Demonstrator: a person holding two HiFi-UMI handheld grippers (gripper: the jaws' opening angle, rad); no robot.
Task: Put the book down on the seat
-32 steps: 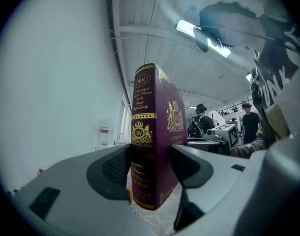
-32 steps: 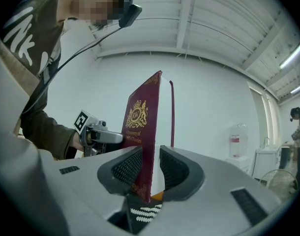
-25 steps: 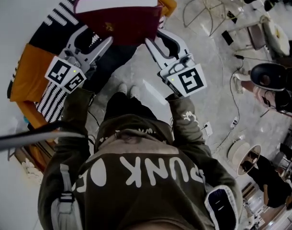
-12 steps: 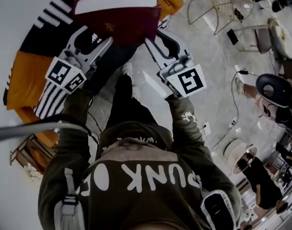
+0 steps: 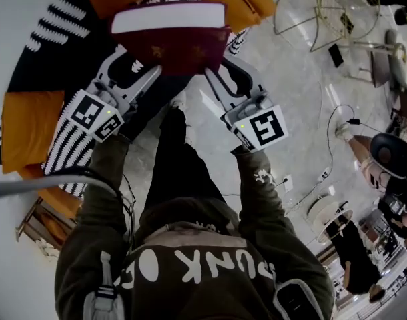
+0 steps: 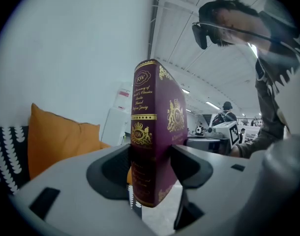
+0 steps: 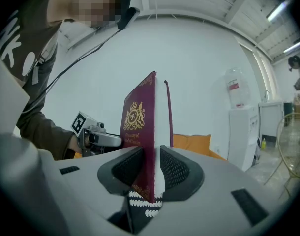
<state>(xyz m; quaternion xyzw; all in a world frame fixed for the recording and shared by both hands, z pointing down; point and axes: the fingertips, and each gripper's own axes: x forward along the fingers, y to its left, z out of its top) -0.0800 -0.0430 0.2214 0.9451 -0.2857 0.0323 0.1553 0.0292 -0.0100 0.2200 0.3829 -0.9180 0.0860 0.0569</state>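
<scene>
While the person is bending over the seat (image 5: 27,129), the head view is showing what neither gripper view does: both grippers at once, holding the book (image 5: 170,42) flat between them. The left gripper (image 5: 150,69) is taking its near left corner and the right gripper (image 5: 213,72) its near right corner. From above, the maroon cover is facing up and the white page block is facing away from the person. The book is hanging over the place where the striped throw (image 5: 70,142) on the seat meets the pale floor (image 5: 290,112). It is not resting on anything that shows.

Only the left gripper view is showing the gold-lettered spine. There the book (image 6: 155,117) is standing upright between the jaws, both pads are pressing on its covers, and an orange cushion (image 6: 61,139) is sitting just beyond at the left.

Only the right gripper view is showing the page edge close up. Its jaws are clamping the front cover and pages of the book (image 7: 140,127). The other gripper's marker cube (image 7: 80,124) is showing beyond at the left, and white stripes of the throw are showing below the book's lower corner.
</scene>
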